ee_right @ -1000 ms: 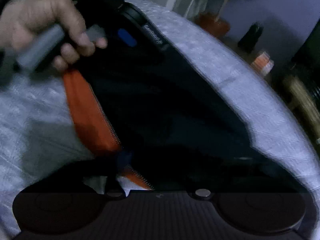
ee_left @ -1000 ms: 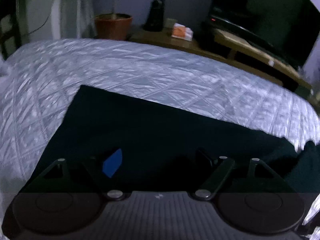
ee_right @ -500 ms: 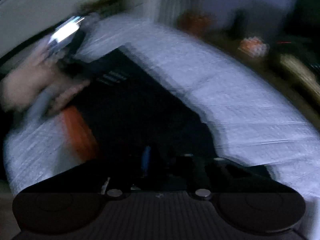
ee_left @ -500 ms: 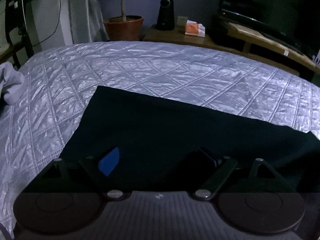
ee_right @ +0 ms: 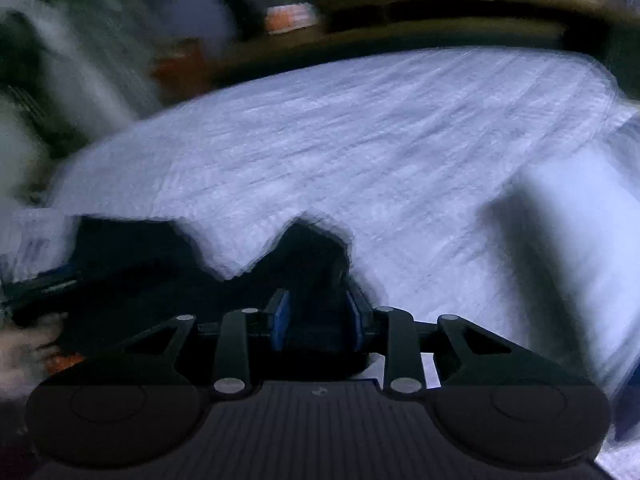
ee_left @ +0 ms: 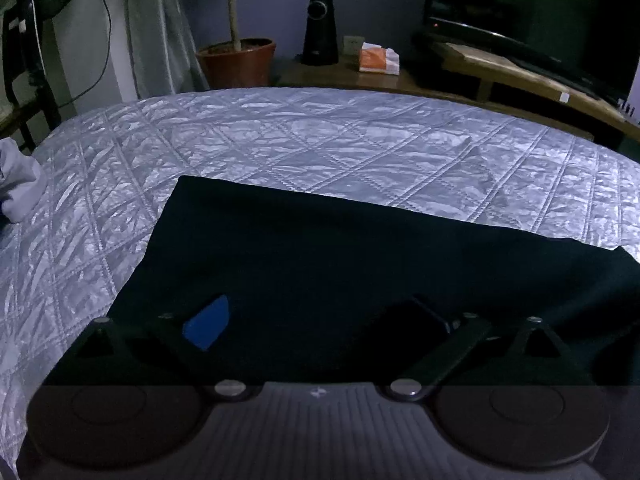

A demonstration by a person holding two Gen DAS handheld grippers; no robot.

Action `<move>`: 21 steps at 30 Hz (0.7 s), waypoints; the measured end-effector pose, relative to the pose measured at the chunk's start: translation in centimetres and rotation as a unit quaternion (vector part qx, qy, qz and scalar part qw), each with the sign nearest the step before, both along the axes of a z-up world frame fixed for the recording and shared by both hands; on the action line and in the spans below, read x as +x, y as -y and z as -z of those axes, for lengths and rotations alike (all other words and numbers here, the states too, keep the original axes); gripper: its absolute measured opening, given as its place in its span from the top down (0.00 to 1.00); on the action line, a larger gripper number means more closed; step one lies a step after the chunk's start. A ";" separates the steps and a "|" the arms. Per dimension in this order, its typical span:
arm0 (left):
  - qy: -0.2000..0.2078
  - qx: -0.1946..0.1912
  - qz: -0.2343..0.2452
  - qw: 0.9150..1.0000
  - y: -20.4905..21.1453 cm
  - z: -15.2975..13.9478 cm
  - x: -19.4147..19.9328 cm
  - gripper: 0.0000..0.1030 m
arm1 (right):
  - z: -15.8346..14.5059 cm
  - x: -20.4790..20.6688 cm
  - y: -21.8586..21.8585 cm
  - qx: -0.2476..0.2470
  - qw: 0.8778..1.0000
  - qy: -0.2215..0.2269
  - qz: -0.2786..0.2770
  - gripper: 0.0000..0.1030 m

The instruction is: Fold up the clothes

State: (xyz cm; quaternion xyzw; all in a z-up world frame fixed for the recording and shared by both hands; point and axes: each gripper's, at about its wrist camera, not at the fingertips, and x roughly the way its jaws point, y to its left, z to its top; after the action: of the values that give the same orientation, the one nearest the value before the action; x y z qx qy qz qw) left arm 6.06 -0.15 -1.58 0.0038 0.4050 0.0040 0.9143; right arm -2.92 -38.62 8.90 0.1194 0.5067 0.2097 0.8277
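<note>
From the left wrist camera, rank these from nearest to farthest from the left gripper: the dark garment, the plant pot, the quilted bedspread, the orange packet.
1. Dark garment: directly under the left gripper, whose jaws are opening.
2. Quilted bedspread: beyond the garment's far edge.
3. Plant pot and orange packet: past the bed, pot left, packet right; too close to call.

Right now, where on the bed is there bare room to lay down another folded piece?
Bare quilt lies beyond the dark garment, up to the far edge by the plant pot, and along the garment's left side. The pale cloth crowds the far left.
</note>
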 end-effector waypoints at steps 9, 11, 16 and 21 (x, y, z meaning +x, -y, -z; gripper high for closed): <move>0.054 -0.070 -0.016 0.996 -0.7 -2.4 -0.8 0.28 | -2.2 -7.1 2.1 -0.100 0.981 0.154 0.070 0.19; 0.066 -0.099 0.005 0.993 0.0 -3.0 -1.3 0.27 | -1.1 -7.1 1.4 -0.187 0.970 0.154 0.025 0.21; 0.041 -0.111 0.089 0.989 4.0 -2.2 -2.1 0.25 | 2.7 -9.5 -4.4 -0.335 0.892 0.219 -0.210 0.23; 0.003 -0.076 0.114 0.991 5.5 -0.6 -1.7 0.22 | 4.3 -8.9 -7.7 -0.385 0.832 0.284 -0.279 0.22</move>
State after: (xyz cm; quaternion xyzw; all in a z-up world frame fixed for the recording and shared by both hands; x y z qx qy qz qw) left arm 4.33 -5.64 -0.95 -0.0192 0.3982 -0.1308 0.9077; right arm -11.83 -30.94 4.61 -0.4204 0.3010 0.2442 0.8204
